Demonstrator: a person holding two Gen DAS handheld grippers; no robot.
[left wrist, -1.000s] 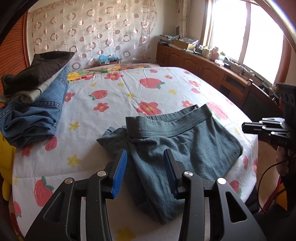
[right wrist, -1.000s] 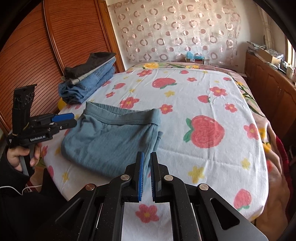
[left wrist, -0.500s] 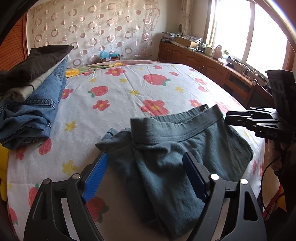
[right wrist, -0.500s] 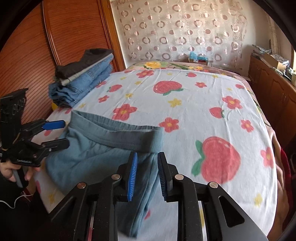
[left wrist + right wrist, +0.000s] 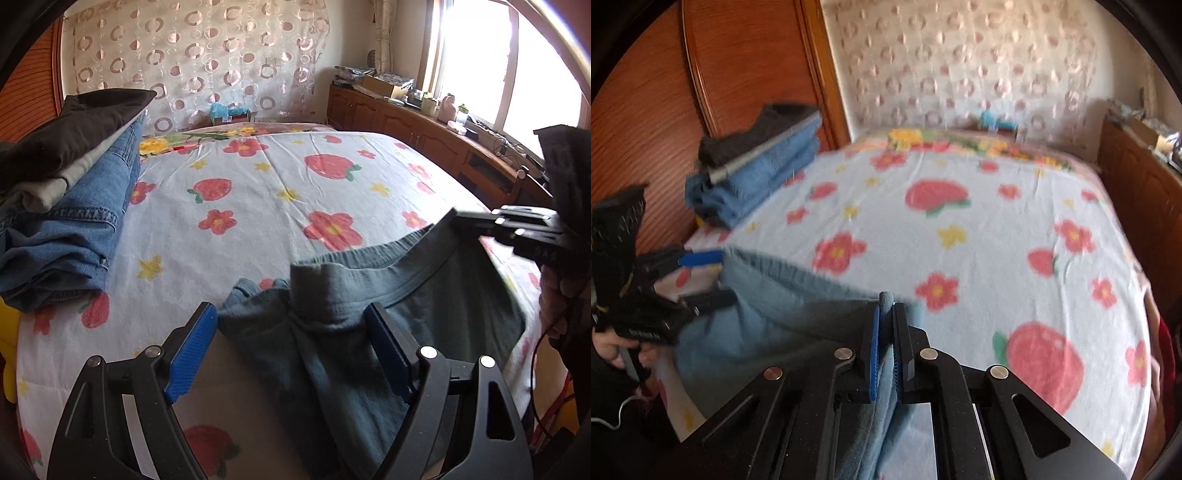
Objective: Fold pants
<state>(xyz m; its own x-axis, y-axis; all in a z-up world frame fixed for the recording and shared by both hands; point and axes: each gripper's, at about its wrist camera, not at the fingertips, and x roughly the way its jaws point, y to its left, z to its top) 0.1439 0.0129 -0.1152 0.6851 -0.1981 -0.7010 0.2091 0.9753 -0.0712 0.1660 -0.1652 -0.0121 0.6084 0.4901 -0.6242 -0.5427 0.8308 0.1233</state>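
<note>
Grey-blue pants [image 5: 369,295] lie folded near the bed's front edge, waistband toward the far side. My left gripper [image 5: 291,332] is open; its blue pads [image 5: 192,347] straddle the bunched left end of the pants without pressing it. In the left wrist view my right gripper [image 5: 517,229] is at the waistband's right corner. In the blurred right wrist view my right gripper [image 5: 886,314] is shut on a fold of the pants [image 5: 775,314], with cloth poking out between the pads. My left gripper [image 5: 716,278] stands open at the pants' far end there.
The bed wears a white sheet [image 5: 258,184] with strawberries and flowers. A stack of folded clothes [image 5: 74,206], with jeans at the bottom, sits at the left edge by a wooden wardrobe [image 5: 683,92]. A wooden cabinet [image 5: 424,125] runs under the window on the right.
My left jaws spread wide and moved forward over the pants' bunched end. My right gripper opened a little, moved onto the waistband corner and shut on the cloth.
</note>
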